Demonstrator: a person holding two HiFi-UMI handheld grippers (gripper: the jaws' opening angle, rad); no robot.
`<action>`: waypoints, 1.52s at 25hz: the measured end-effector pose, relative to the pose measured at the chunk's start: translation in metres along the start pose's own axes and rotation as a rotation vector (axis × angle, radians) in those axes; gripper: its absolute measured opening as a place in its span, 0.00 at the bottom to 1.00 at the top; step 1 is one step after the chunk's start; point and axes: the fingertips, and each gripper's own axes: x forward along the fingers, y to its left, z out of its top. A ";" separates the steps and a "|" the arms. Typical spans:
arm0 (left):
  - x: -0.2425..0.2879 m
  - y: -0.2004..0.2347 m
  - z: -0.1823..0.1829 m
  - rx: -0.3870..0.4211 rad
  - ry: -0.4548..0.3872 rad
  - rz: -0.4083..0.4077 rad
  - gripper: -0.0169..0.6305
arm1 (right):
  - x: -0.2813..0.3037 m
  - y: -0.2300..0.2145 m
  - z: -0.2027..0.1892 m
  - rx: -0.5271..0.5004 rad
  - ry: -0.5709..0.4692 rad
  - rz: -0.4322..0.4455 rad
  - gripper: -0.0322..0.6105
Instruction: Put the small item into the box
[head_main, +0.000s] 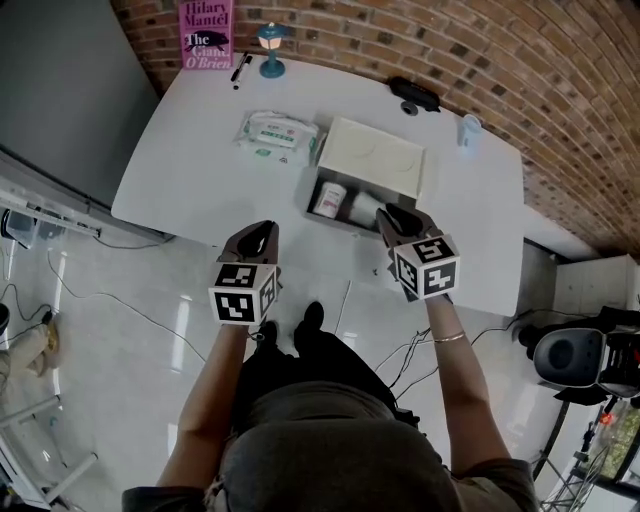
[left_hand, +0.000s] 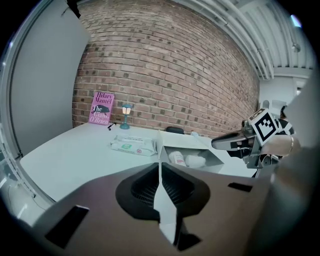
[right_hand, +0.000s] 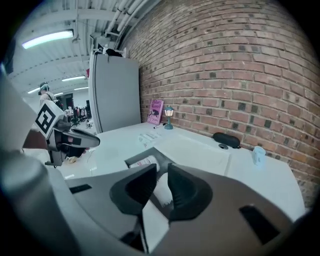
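L gripper hangs just off the near edge of the table, jaws pinched together, empty; prob. parked out of the way. R gripper sits over the near right corner of the box, jaws a narrow gap apart w/ nothing in them. Two small white items lie inside side by side, so the task looks about done. Lid is folded back, keeping the mouth clear. Wipes pack is just left of the box; book & lamp stand by the wall.

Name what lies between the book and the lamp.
A black pen lies between the book and the lamp, clearest in the head view and also seen in the left gripper view.
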 end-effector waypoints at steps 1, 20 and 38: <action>0.000 -0.001 0.001 0.004 -0.001 -0.005 0.08 | -0.003 0.001 0.000 0.015 -0.012 -0.007 0.16; 0.017 -0.027 0.020 0.081 -0.021 -0.110 0.08 | -0.053 0.023 -0.009 0.247 -0.144 -0.120 0.09; 0.025 -0.045 0.017 0.125 0.011 -0.195 0.08 | -0.087 0.025 -0.023 0.366 -0.222 -0.239 0.05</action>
